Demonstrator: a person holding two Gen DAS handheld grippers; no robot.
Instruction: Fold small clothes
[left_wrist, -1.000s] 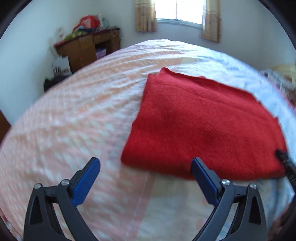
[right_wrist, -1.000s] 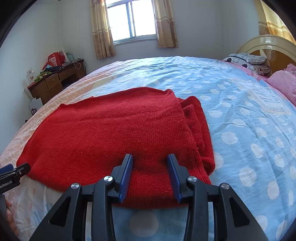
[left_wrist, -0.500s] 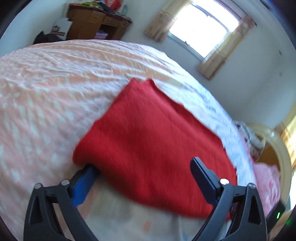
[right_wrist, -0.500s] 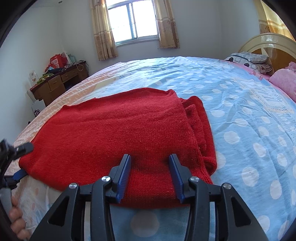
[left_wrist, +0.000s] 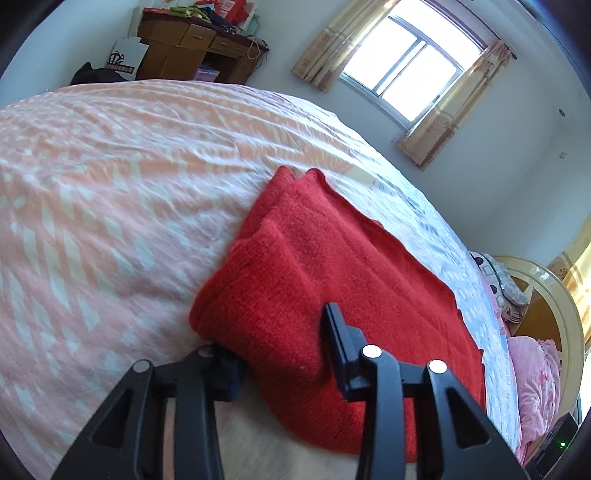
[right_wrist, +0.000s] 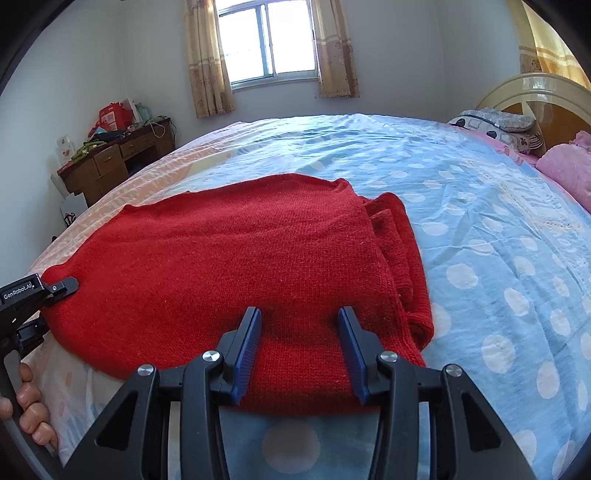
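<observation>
Straddling red sweater (left_wrist: 332, 295) corner: left gripper (left_wrist: 280, 354) | right gripper (right_wrist: 299, 343) spread over hem

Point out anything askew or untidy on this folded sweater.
The sweater lies mostly flat, but its right edge is untidy: inner layers stick out past the top layer in bunched ridges. At the far left corner, two layers peek apart instead of lining up.

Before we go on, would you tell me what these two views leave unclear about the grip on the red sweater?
- Left wrist view: the left hand-held gripper has one finger under the red sweater; its tip is hidden by the knit, so a firm pinch is unconfirmed.
- Right wrist view: the right hand-held gripper sits over the sweater's near hem, where black finger mounts block the edge.
- The layers beneath the sweater's top panel are covered.
</observation>
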